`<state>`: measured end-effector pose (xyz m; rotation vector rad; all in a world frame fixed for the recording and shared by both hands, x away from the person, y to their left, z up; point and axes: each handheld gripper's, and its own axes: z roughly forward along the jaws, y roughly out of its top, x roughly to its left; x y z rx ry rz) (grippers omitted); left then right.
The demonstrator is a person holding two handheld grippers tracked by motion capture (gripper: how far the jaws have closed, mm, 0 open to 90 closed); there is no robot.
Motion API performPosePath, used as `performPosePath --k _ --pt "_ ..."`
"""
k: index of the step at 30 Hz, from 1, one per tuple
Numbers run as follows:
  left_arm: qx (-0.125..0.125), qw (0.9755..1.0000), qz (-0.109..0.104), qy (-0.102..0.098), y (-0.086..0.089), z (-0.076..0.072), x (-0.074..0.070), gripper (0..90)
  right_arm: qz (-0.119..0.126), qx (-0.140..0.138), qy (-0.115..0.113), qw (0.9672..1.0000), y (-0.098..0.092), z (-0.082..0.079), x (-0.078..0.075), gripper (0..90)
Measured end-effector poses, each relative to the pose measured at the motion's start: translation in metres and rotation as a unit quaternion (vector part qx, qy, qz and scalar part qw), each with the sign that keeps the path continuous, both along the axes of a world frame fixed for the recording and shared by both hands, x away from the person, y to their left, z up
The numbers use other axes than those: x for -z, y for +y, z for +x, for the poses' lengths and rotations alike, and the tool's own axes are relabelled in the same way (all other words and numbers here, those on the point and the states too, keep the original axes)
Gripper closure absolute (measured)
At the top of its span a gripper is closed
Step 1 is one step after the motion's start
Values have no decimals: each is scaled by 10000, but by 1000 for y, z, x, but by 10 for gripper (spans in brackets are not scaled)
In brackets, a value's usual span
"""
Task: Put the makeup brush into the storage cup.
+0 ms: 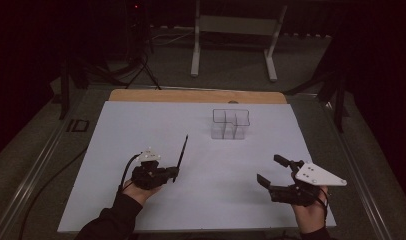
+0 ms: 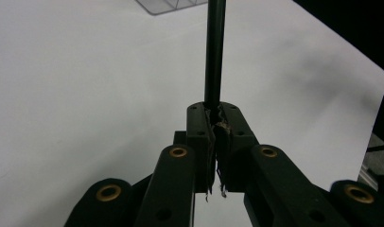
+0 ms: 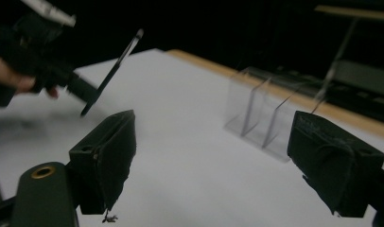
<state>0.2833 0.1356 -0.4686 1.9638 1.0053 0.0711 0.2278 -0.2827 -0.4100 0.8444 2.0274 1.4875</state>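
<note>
- Left gripper (image 1: 175,174) is pinching a thin black pen (image 1: 181,154) near its lower end — in the left gripper view its jaws are pressed tight on the shaft (image 2: 214,52), which is running straight up and away from them.
- Seen from the high view, the pen is angling up and forward over the white sheet (image 1: 141,130), its tip pointing loosely toward the clear organizer (image 1: 230,123) standing well apart at the far middle of the sheet.
- Right gripper (image 1: 271,171) is hovering over the near right of the sheet with its jaws spread wide and nothing between them; its own view is looking past them at the organizer (image 3: 263,109) and at the pen (image 3: 112,71) in the other hand.
- Judging from this, the step is carrying the pen to one of the organizer's compartments; doing it well is likely meaning bringing the shaft upright first, then lowering it inside the thin walls without nudging them.
- With so low a grip the long free end may be swaying — a slow, steady approach is probably safest.
- Which compartment is meant cannot be told.
</note>
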Motion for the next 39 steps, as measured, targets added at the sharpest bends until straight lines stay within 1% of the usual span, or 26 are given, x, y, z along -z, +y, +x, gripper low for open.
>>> performPosePath --k 2,3,4,7,10,11,14,15,16,19,23,24,26,27,31,36,37,39 --pt "-23 10000 -13 -11 0 0 0 859 -39 30 -81 10000 0 1 -14 151" --pt "-12 10000 -4 2 -1 0 0 859 -49 57 -182 9998 2 2 -24 137" --pt "-18 10000 22 -25 -1 0 1 859 -49 57 -182 9998 2 2 -24 137" --pt "-14 10000 38 -18 -2 -1 2 859 -46 44 -270 9996 7 6 -39 134" --pt "3 10000 33 -30 -3 -1 2 859 -7 -24 -231 9997 16 12 -50 129" --pt "10 10000 24 -28 -3 -1 2 859 -38 -63 -229 9997 19 14 -53 126" --pt "19 10000 15 -32 -3 0 3 859 -128 -206 -127 9996 32 20 -60 122" --pt "19 10000 37 -44 -3 0 3 859 -185 -215 -82 9996 37 22 -62 122" --pt "37 10000 39 -31 -3 0 3 859 -211 -252 -31 9995 42 25 -63 121" --pt "48 10000 49 -60 -3 -1 3 859 -231 -280 16 9993 57 30 -65 114" --pt "28 10000 33 -81 -3 -1 4 859 -154 -335 72 9993 74 35 -67 109" --pt "31 10000 39 -69 -3 -1 4 859 -132 -334 30 9994 78 35 -67 109" --pt "26 10000 18 -68 -3 -2 4 859 -263 -234 17 9994 88 37 -67 109" --pt "23 10000 15 -61 -3 -2 4 859 -219 -231 18 9995 92 39 -66 109" --pt "18 10000 31 -91 -2 -2 3 859 -111 -272 247 9993 106 45 -65 109" --pt "2 10000 1 -70 -1 -2 5 859 -250 -86 505 9984 122 57 -57 109" --pt "4 10000 18 -81 -2 -2 6 859 -257 -74 569 9980 126 59 -55 107" --pt "-3 10000 0 -51 -2 -2 6 859 -196 -81 730 9971 132 63 -51 107"
